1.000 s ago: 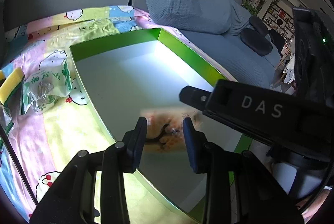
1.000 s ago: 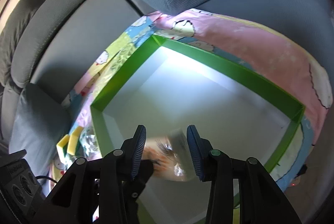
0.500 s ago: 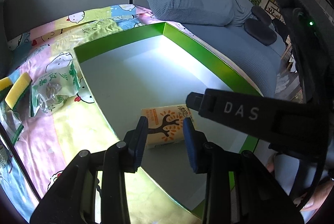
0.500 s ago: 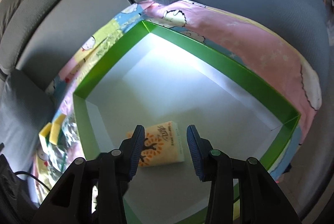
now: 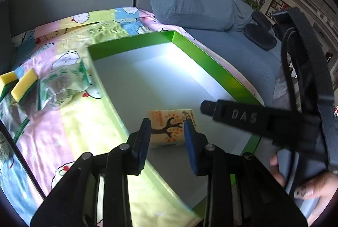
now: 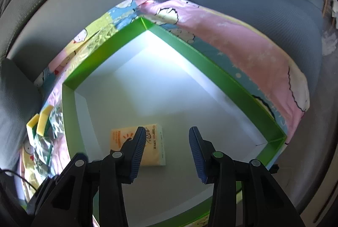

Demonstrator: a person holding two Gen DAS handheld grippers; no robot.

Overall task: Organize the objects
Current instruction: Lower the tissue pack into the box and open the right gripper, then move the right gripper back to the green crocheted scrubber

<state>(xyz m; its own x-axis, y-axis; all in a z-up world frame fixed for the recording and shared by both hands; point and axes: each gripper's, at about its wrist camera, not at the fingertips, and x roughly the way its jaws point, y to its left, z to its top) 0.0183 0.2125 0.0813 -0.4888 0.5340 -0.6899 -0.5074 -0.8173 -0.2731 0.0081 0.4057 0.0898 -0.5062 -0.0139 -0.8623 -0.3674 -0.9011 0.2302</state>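
you have one item in so far: the orange tissue pack (image 6: 145, 145) lies flat on the white floor of the green box (image 6: 221, 72), towards its near left corner, and nothing else is inside. your right gripper (image 6: 166, 150) hangs above the box floor with its jaws spread wide and empty, the pack just to the left of the gap. your left gripper (image 5: 166, 142) is parted too and grips nothing; the pack only shows beyond its fingers. still out on the patterned blanket (image 5: 69, 127), past the box's left wall, are the green snack packet (image 5: 63, 87) and the yellow sponges (image 5: 19, 85), so most of the tidying looks to be ahead of you.
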